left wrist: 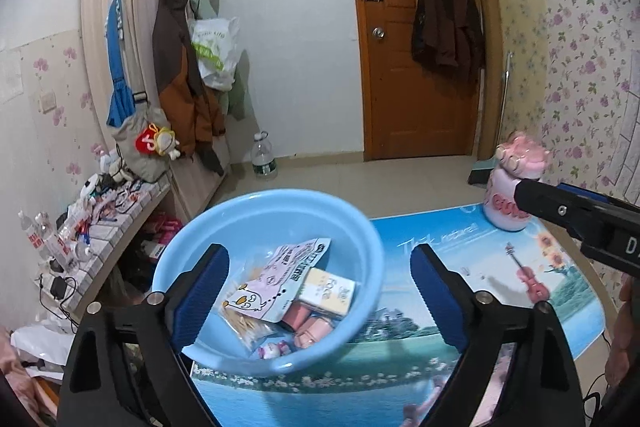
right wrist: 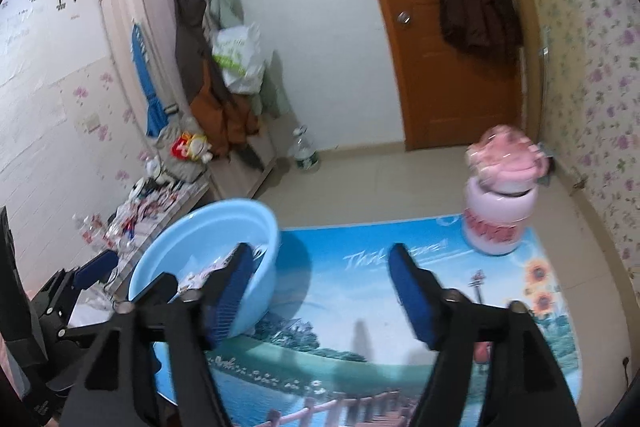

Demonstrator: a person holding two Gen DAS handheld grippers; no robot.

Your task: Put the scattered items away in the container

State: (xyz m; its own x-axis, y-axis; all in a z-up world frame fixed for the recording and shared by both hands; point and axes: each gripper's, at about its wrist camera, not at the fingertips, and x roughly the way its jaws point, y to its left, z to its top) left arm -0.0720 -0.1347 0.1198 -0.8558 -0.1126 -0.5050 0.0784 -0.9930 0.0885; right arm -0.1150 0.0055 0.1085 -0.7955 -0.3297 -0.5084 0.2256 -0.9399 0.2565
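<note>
Both grippers released; pink jar (right wrist: 500,215) left out.
Left gripper (left wrist: 320,283) and right gripper (right wrist: 320,287) gape empty; at two o'clock, a hasty grab could topple it off the table (right wrist: 360,307), missing the blue basin (left wrist: 208,227).

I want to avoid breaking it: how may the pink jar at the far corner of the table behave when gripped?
The pink jar looks glazed and rounded, so probably slippery and fragile. Its bulky lid seems to sit loose and may shift. It stands tall near the table edge, so a push could tip it.
</note>
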